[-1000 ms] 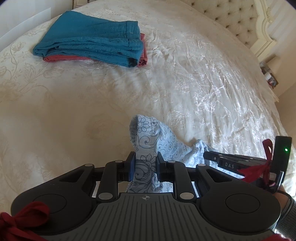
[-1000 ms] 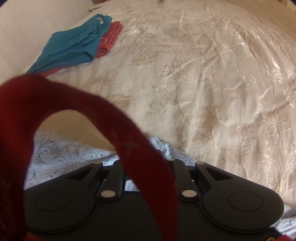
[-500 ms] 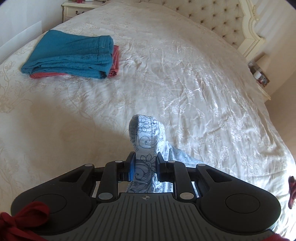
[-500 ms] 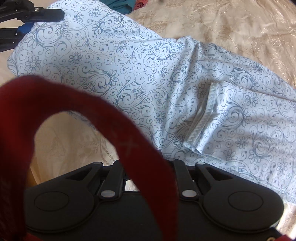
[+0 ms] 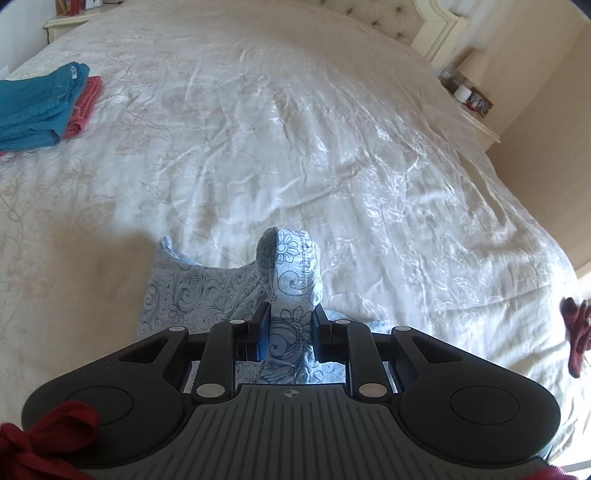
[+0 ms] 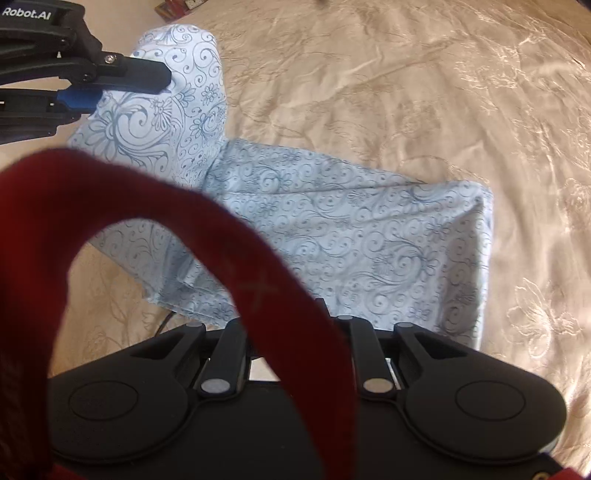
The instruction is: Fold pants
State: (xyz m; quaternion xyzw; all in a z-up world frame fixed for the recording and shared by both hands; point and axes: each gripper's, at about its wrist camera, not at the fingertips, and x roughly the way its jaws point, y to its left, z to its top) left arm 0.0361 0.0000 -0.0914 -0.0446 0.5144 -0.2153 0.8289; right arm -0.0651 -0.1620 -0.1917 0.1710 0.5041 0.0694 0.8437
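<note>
The pale blue floral pants (image 6: pixel 351 240) lie folded on the cream bedspread (image 6: pixel 406 74). One bunched end is lifted at the top left. My left gripper (image 5: pixel 288 321) is shut on that bunched end of the pants (image 5: pixel 291 258), which stands up between its blue pads; the right wrist view shows this left gripper (image 6: pixel 162 79) from the side. My right gripper (image 6: pixel 291 317) sits at the near edge of the cloth with its jaws opening. A red strap (image 6: pixel 258 277) hides its fingertips, so I cannot tell whether fabric is between them.
A folded teal garment (image 5: pixel 33 107) rests on a red one (image 5: pixel 86 107) at the bed's left edge. A tufted headboard (image 5: pixel 388 22) and a nightstand with a lamp (image 5: pixel 472 70) stand at the far right. A second nightstand (image 5: pixel 70 18) is at the far left.
The left gripper has carried the pants' end sideways across the bed; the teal stack slid to its view's left edge. In the right view the pants came into sight, then doubled over.
</note>
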